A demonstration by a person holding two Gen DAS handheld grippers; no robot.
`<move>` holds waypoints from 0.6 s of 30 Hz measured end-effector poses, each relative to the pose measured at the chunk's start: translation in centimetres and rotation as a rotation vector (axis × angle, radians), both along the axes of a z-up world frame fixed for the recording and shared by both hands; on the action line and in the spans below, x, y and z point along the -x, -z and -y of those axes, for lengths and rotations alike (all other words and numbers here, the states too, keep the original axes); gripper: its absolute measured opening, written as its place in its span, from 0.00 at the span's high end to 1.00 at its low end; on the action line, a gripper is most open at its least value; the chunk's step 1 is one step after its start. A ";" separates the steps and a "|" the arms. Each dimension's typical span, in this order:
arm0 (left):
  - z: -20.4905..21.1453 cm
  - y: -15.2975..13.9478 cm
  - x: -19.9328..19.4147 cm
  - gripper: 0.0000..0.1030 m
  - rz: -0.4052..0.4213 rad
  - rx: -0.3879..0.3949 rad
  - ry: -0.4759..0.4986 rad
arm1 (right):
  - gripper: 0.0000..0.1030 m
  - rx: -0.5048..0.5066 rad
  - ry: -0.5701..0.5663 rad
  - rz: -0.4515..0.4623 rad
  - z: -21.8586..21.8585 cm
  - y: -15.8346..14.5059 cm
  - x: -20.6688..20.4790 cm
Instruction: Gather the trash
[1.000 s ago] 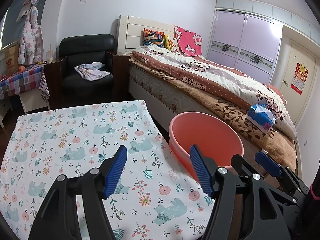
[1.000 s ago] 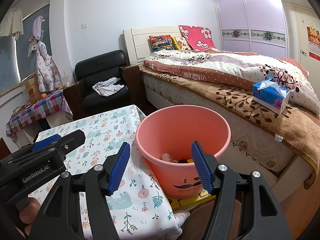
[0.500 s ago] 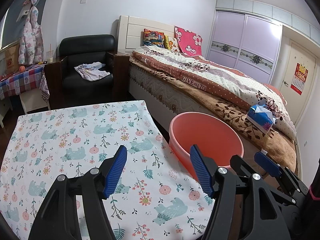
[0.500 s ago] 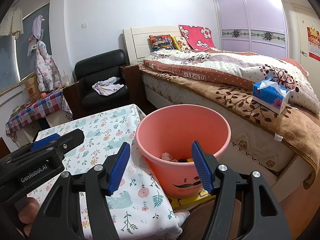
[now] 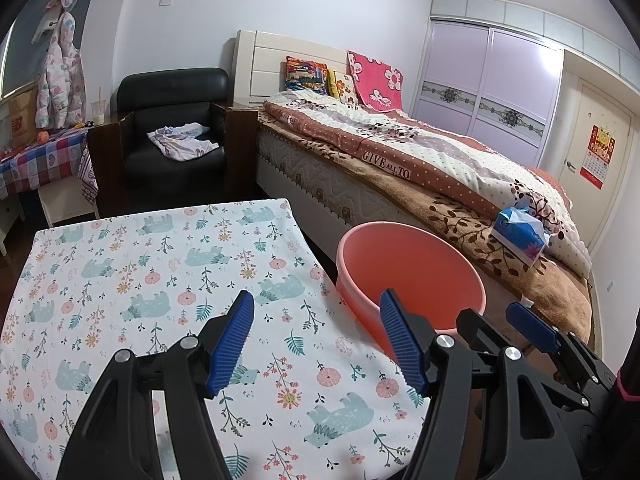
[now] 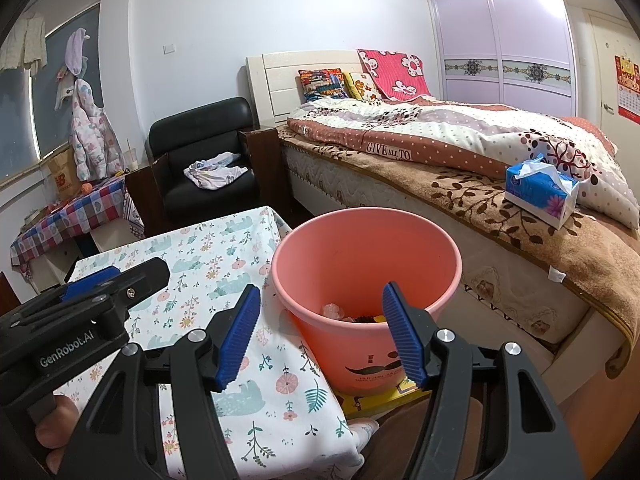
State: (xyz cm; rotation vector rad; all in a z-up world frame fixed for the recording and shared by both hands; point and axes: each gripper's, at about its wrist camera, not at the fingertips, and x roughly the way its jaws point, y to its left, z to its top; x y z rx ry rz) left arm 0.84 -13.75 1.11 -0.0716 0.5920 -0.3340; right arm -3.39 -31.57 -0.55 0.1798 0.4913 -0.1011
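A pink plastic bin (image 6: 416, 248) stands on the floor between the table and the bed; it also shows in the left wrist view (image 5: 412, 264). Some trash (image 6: 352, 314) lies at its bottom. My left gripper (image 5: 316, 340) is open and empty above the table (image 5: 140, 264), which has a floral cloth. My right gripper (image 6: 320, 332) is open and empty, just in front of the bin. The left gripper (image 6: 92, 284) shows at the left of the right wrist view; the right gripper (image 5: 532, 328) shows at the right of the left wrist view.
A bed (image 5: 440, 160) with quilts runs along the right, with a blue tissue box (image 6: 540, 190) on its near edge. A black armchair (image 5: 176, 128) with a cloth on it stands behind the table. A checked side table (image 5: 36, 160) is at the far left.
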 end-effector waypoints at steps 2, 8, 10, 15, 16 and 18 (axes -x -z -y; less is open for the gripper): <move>0.0 0.0 0.0 0.37 0.000 0.000 0.000 | 0.38 0.002 0.001 0.000 0.0 0.0 0.0; 0.0 0.0 -0.1 0.37 -0.001 0.000 -0.001 | 0.38 0.006 0.001 -0.001 0.3 0.2 0.2; 0.0 0.0 -0.1 0.37 -0.002 -0.001 -0.001 | 0.38 0.007 0.001 -0.001 0.3 0.3 0.2; 0.0 0.0 0.1 0.37 -0.003 -0.003 -0.001 | 0.38 0.008 0.001 -0.002 0.3 0.2 0.3; 0.0 0.0 0.0 0.37 -0.003 -0.002 -0.001 | 0.38 0.008 0.002 -0.003 0.2 0.2 0.3; 0.0 0.0 0.1 0.37 -0.004 -0.003 -0.001 | 0.38 0.009 0.002 -0.002 0.3 0.2 0.3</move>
